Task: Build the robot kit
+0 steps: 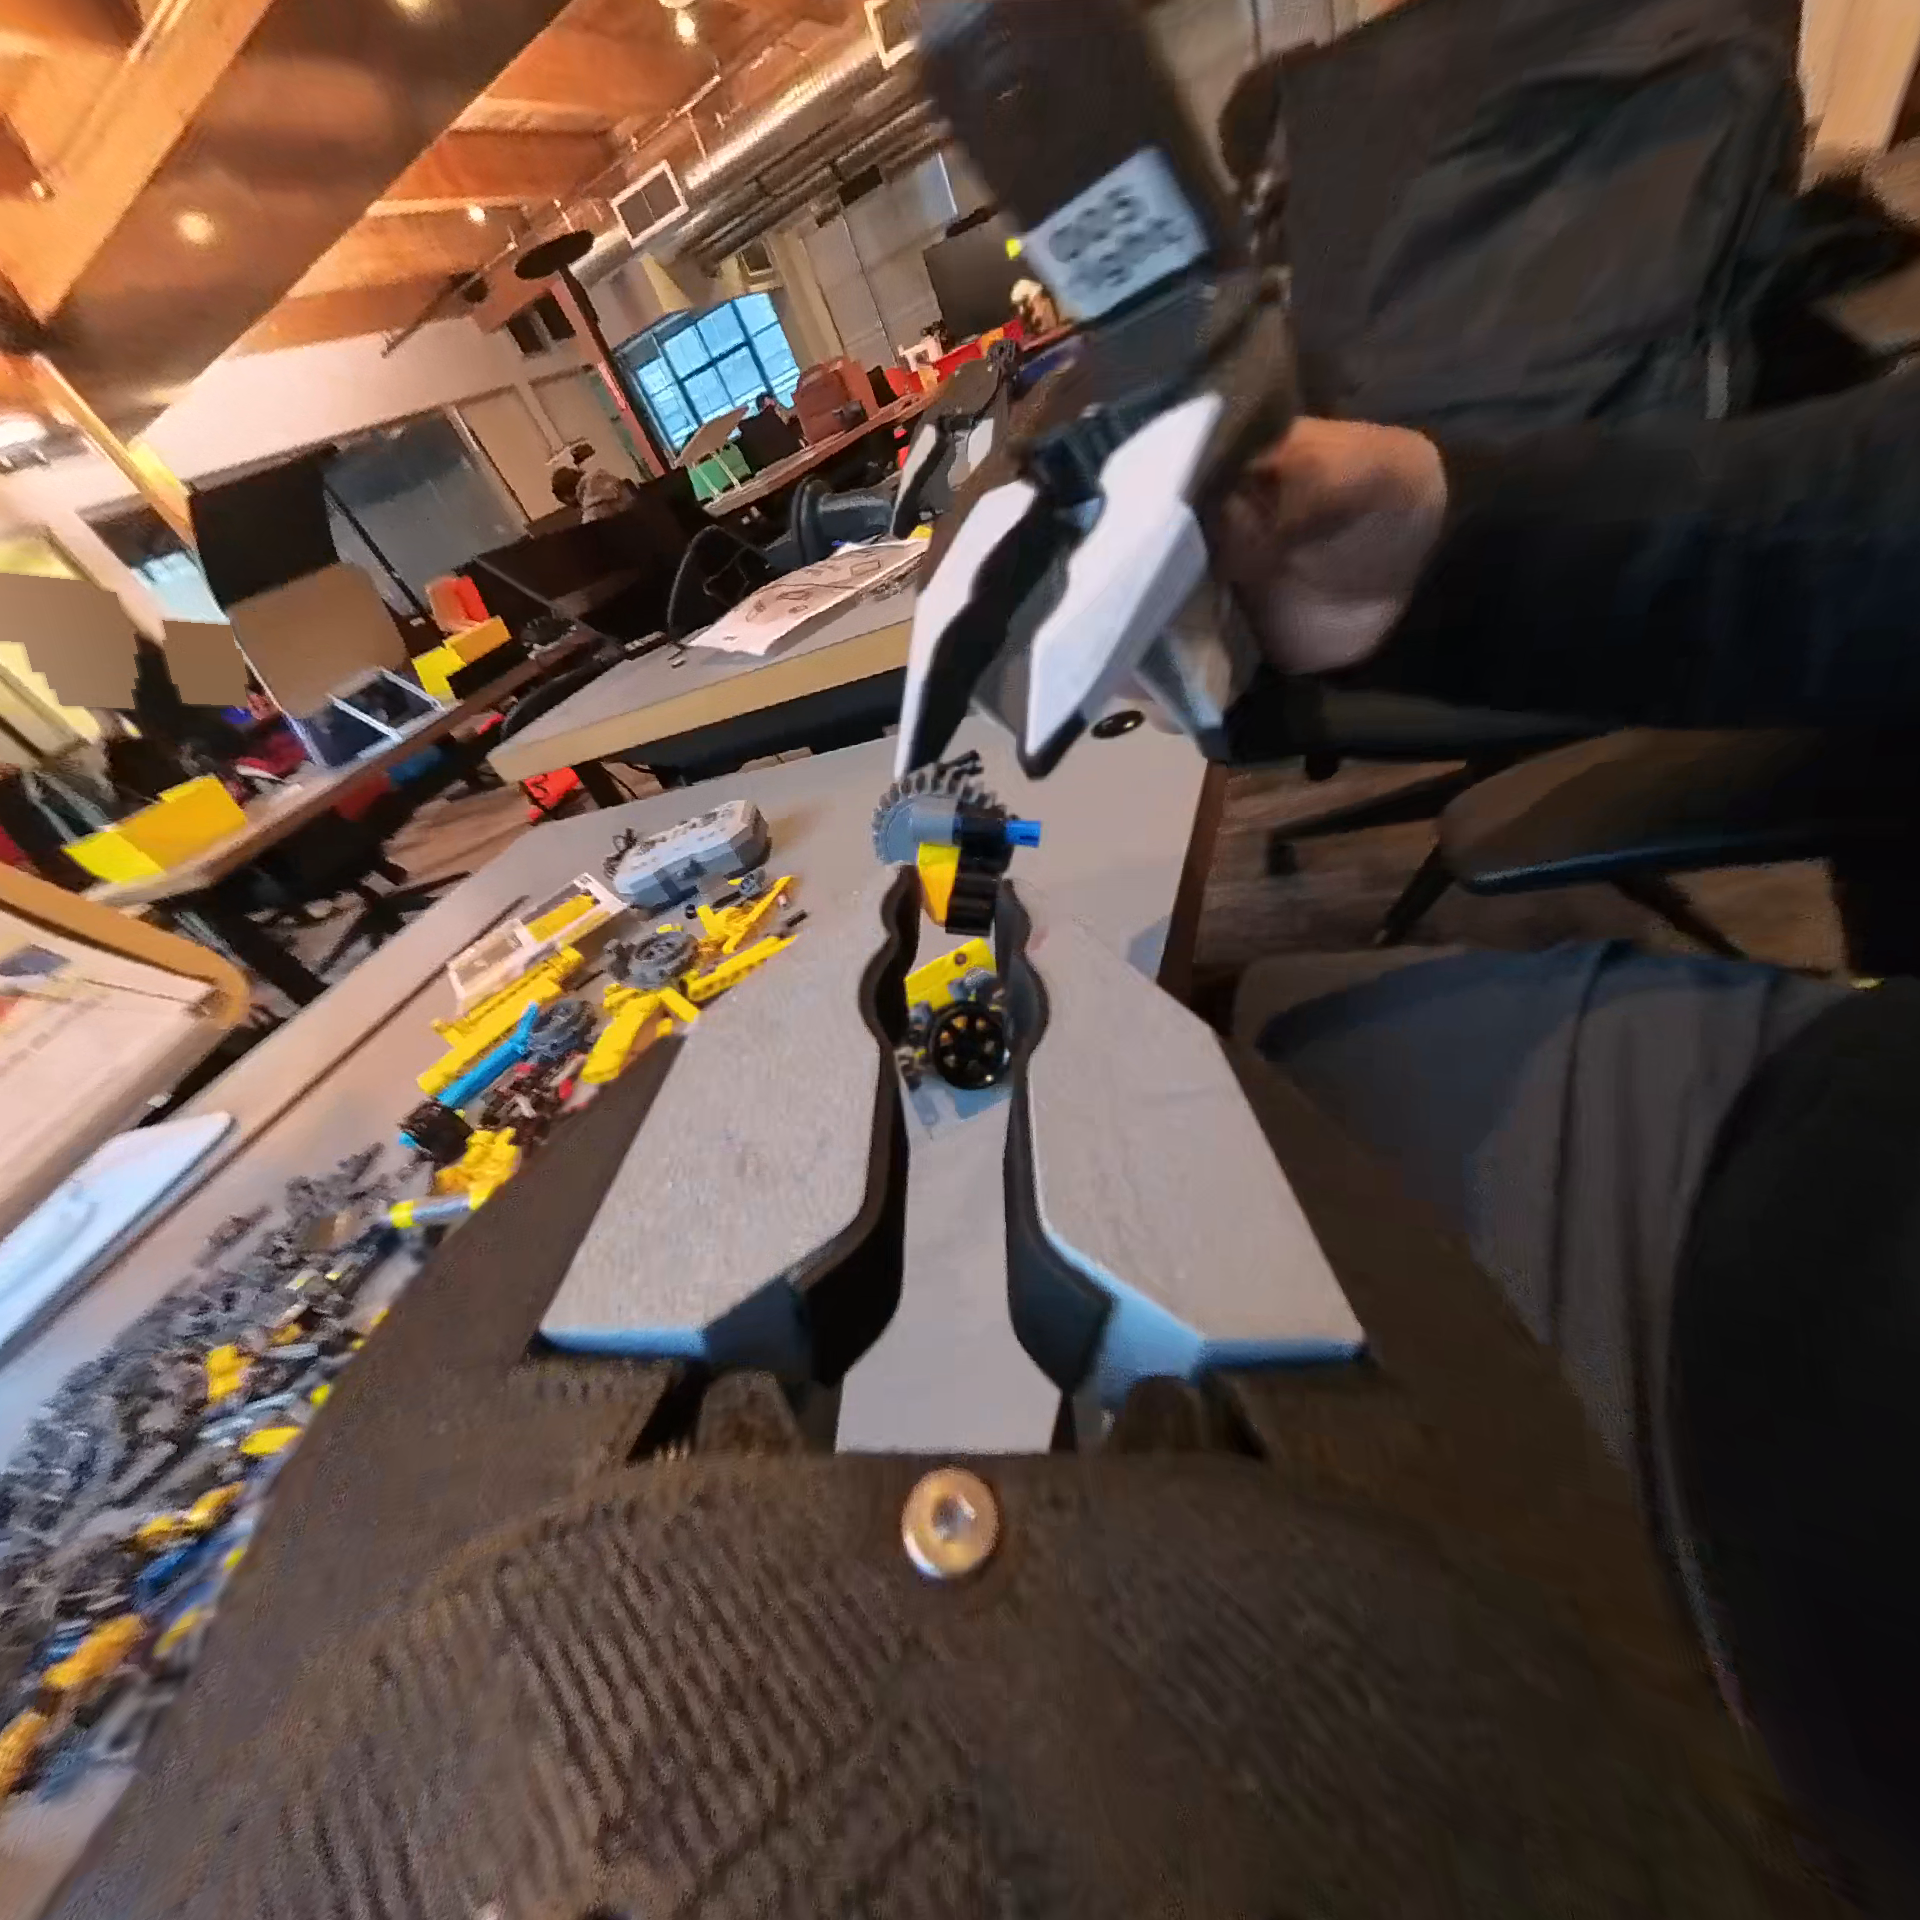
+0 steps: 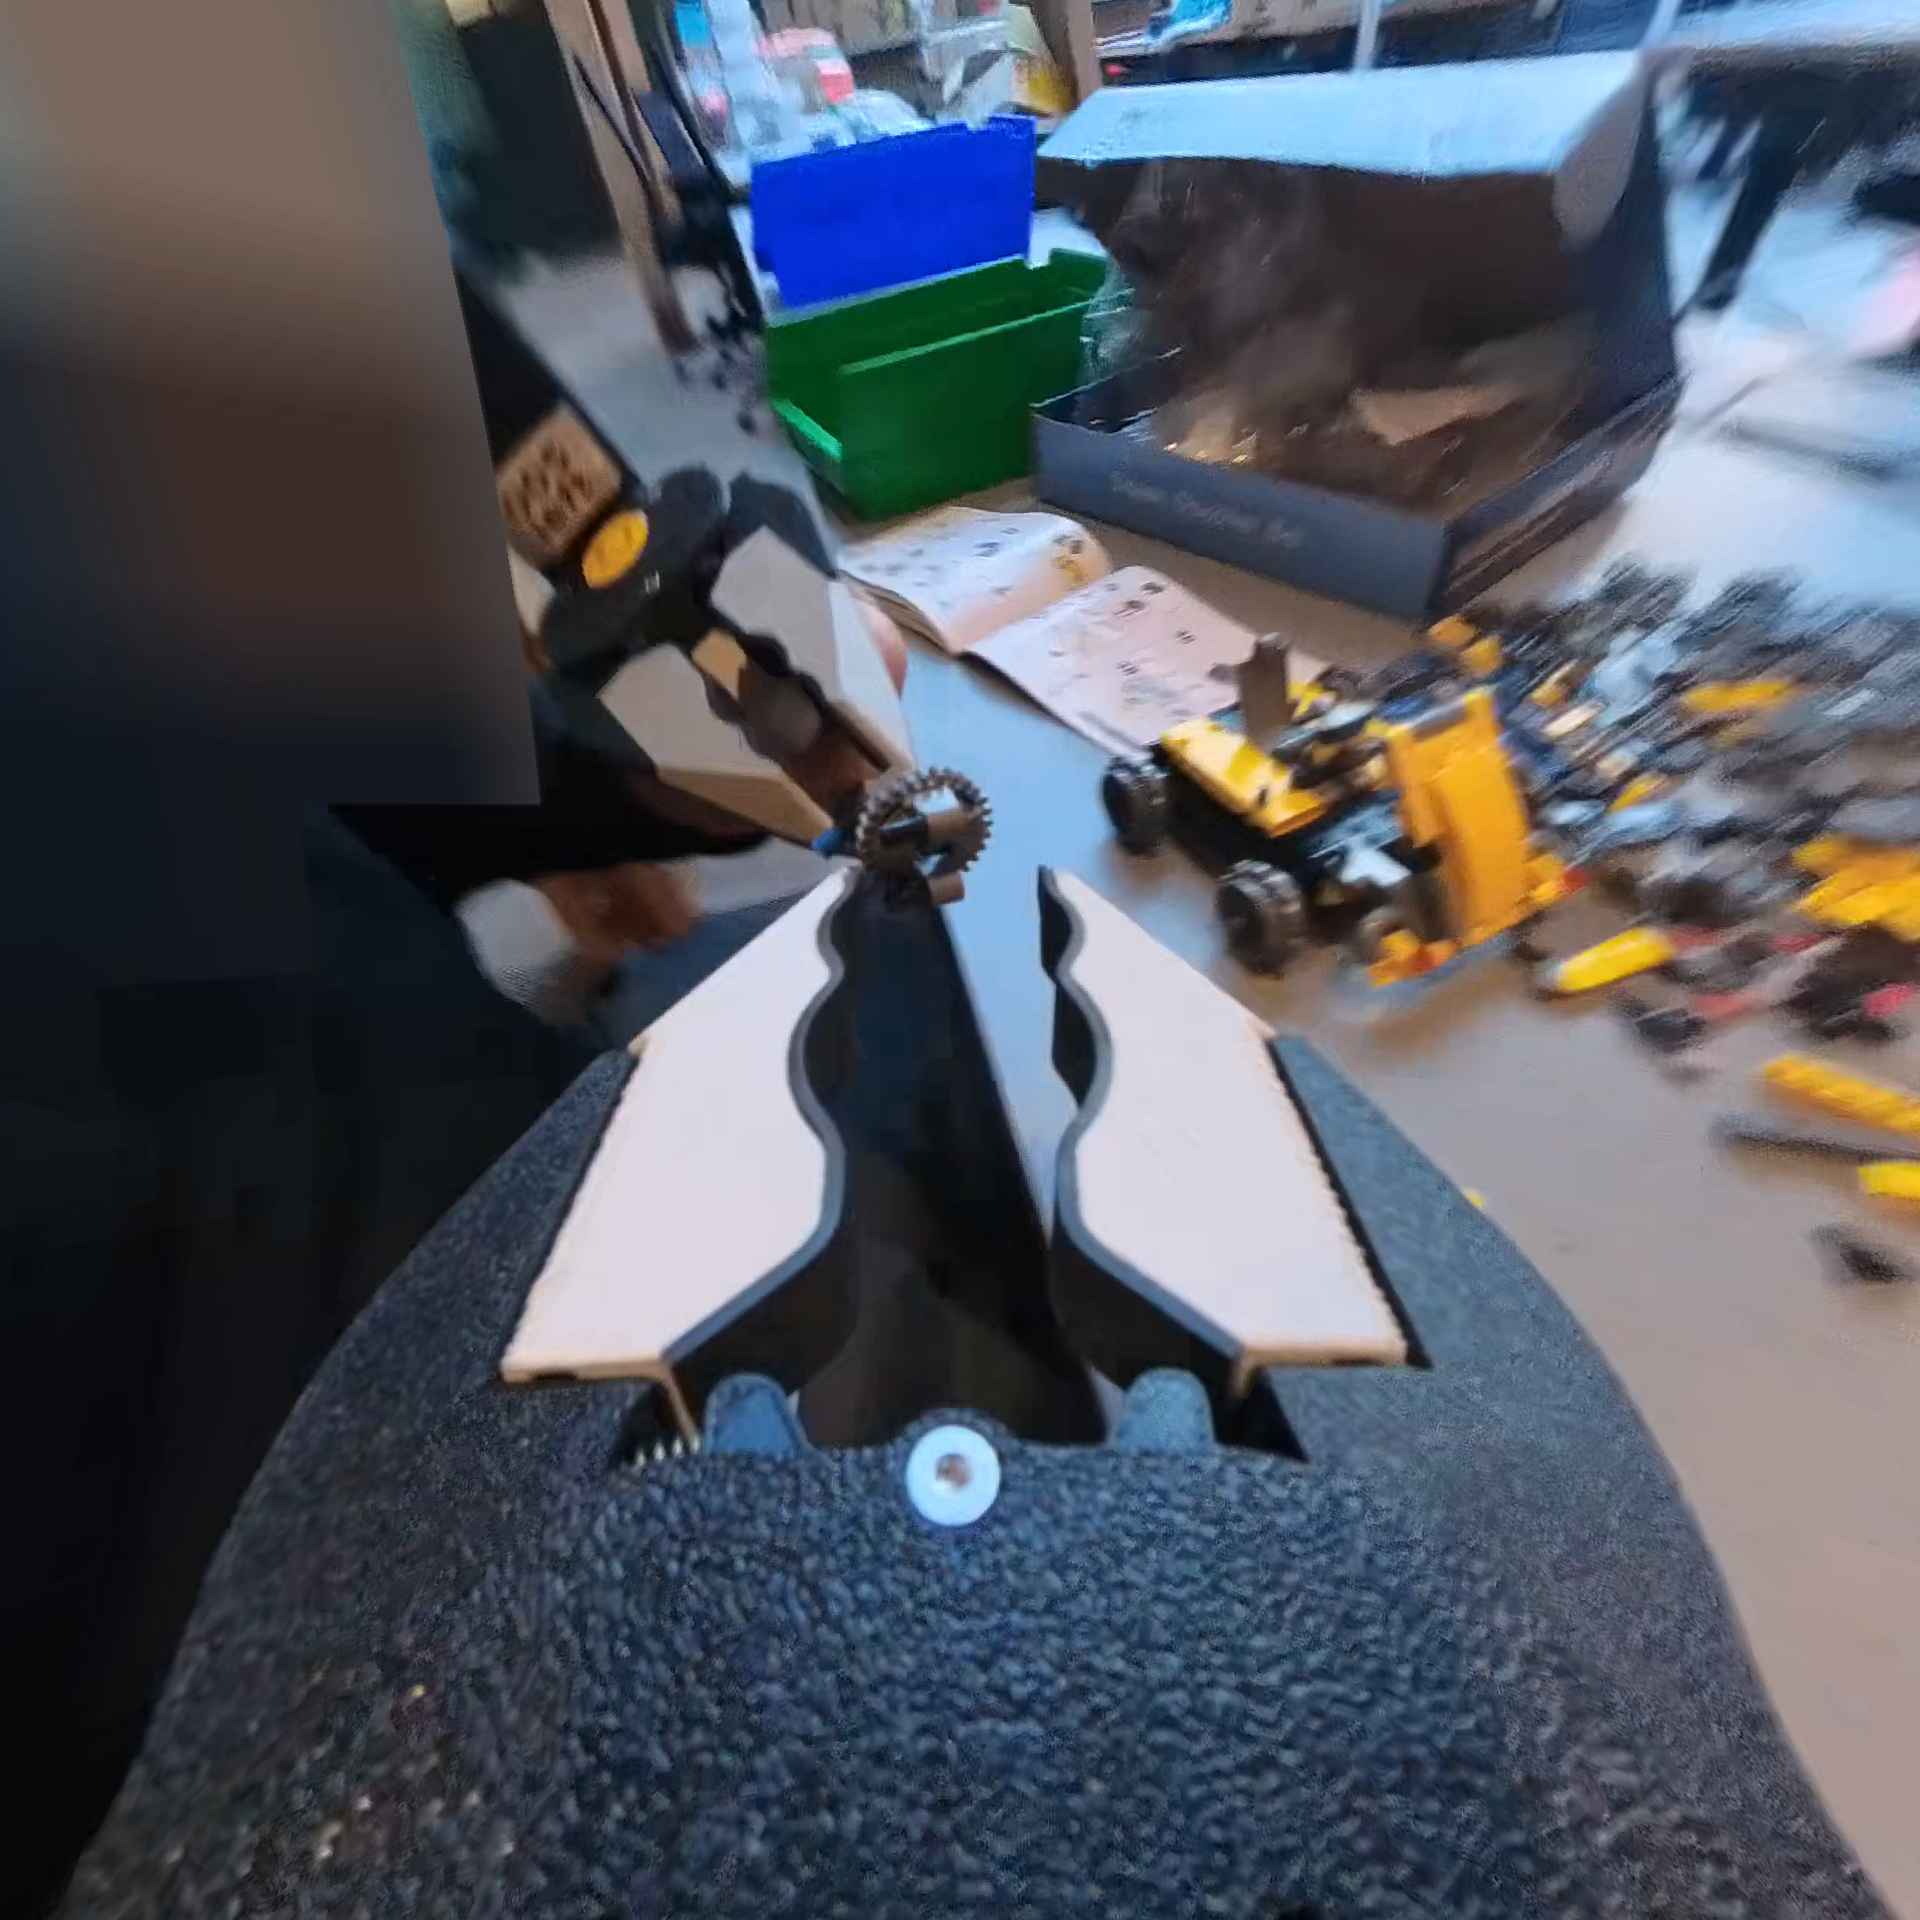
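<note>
Left gripper [image 1: 958, 904] clamped the gear subassembly [image 1: 951, 847] aloft, presenting its gear; right gripper [image 2: 948, 883], jaws parted, hung just beside it.

Left gripper [image 1: 956, 914] fills the lower centre of frame, 2 fingers closed on a small brick assembly [image 1: 951, 868]: grey gear on top, yellow block, black gear, blue pin. Right gripper [image 1: 987, 727] enters from upper right, jaws parted, tips just above the grey gear; contact unclear. Grey table [image 1: 1101, 862] behind. Loose yellow, grey and black bricks [image 1: 582, 997] spread across the left. Black wheel [image 1: 971, 1049] visible between the left fingers.
</note>
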{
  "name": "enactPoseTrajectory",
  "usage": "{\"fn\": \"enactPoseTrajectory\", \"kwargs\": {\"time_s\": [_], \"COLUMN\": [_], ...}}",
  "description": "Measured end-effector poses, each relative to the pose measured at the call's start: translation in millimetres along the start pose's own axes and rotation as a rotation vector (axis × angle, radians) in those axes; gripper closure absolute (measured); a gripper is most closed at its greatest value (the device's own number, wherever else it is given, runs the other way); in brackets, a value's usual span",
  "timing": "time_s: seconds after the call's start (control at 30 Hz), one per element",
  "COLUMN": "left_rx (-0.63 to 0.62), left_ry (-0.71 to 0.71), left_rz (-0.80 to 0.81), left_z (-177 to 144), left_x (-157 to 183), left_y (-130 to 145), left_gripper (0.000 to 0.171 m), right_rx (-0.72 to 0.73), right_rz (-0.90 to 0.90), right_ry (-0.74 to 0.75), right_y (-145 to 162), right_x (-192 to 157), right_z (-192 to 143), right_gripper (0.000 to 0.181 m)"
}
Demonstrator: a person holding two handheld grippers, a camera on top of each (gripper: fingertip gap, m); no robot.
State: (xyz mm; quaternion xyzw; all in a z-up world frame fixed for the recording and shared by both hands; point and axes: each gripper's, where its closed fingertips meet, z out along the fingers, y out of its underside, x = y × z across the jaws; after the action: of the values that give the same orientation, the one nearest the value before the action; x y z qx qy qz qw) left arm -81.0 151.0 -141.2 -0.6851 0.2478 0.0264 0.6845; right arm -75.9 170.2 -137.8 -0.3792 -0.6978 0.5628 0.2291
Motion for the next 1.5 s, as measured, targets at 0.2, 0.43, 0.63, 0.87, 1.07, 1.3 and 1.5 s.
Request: {"fn": "enactPoseTrajectory", "kwargs": {"time_s": [0.2, 0.43, 0.63, 0.87, 1.07, 1.3, 1.5], "left_rx": [0.008, -0.018, -0.027, 0.024, -0.018, -0.076, -0.083], "left_ry": [-0.016, -0.059, -0.070, -0.010, -0.029, -0.109, -0.111], "left_rz": [0.124, 0.283, 0.332, 0.142, 0.333, 0.646, 0.759], "left_z": [0, -2, -5, -3, 0, 0, 6], "left_x": [7, 8, 8, 8, 16, 24, 37], "left_y": [-7, -10, -13, -13, -11, -16, -20], "left_gripper": [0.159, 0.158, 0.158, 0.159, 0.158, 0.159, 0.159], "right_rx": [0.047, -0.028, -0.022, -0.071, -0.144, -0.225, -0.225], "right_rz": [0.452, 0.572, 0.448, 0.055, 0.096, 0.135, 0.105], "right_ry": [-0.333, -0.406, -0.417, -0.246, -0.317, -0.469, -0.494], "right_y": [-7, 2, -1, 4, 4, 4, 9], "right_x": [-16, -20, -25, -19, -18, -33, -43], "right_z": [0, 7, 7, 7, -1, 5, -6], "right_gripper": [0.141, 0.149, 0.157, 0.150, 0.125, 0.148, 0.151]}}
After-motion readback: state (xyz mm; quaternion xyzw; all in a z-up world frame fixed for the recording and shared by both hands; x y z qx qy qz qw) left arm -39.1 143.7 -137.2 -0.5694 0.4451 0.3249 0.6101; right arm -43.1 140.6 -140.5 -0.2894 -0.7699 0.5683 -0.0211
